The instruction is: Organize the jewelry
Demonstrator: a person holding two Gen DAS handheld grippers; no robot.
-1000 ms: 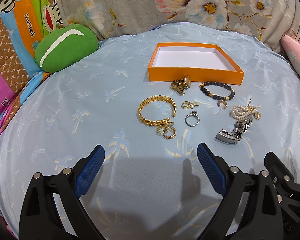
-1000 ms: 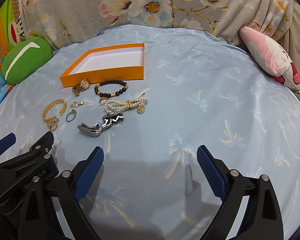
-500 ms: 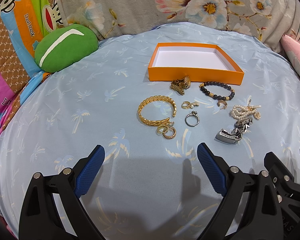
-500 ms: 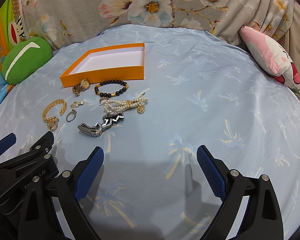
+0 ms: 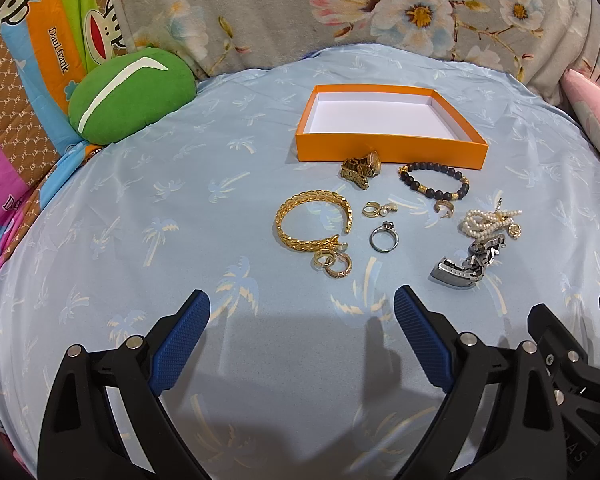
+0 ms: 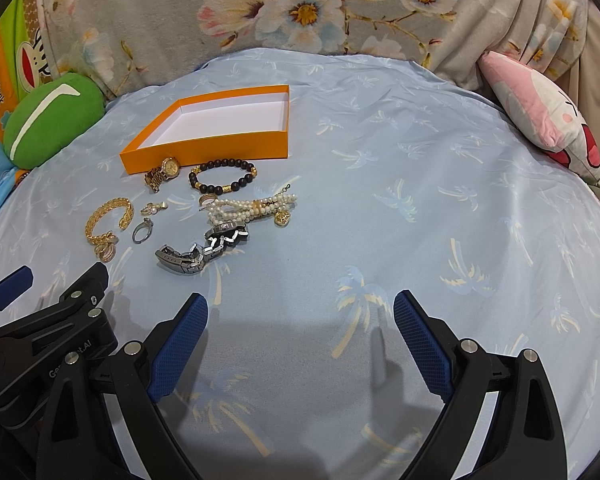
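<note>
An empty orange box (image 5: 388, 154) (image 6: 204, 151) sits on the blue sheet. In front of it lie a gold watch (image 5: 361, 168), a dark bead bracelet (image 5: 434, 181), a gold cuff bracelet (image 5: 312, 220), gold rings (image 5: 334, 262), a silver ring (image 5: 385, 235), small earrings (image 5: 378, 209), a pearl strand (image 5: 488, 222) (image 6: 252, 206) and a steel watch (image 5: 466, 266) (image 6: 204, 250). My left gripper (image 5: 302, 334) is open and empty, short of the jewelry. My right gripper (image 6: 300, 336) is open and empty, to the right of the pile.
A green cushion (image 5: 130, 94) lies at the far left. A pink plush pillow (image 6: 540, 114) lies at the far right. A floral blanket (image 6: 300, 8) rises behind the bed. The left gripper's body (image 6: 40, 320) shows at the right wrist view's lower left.
</note>
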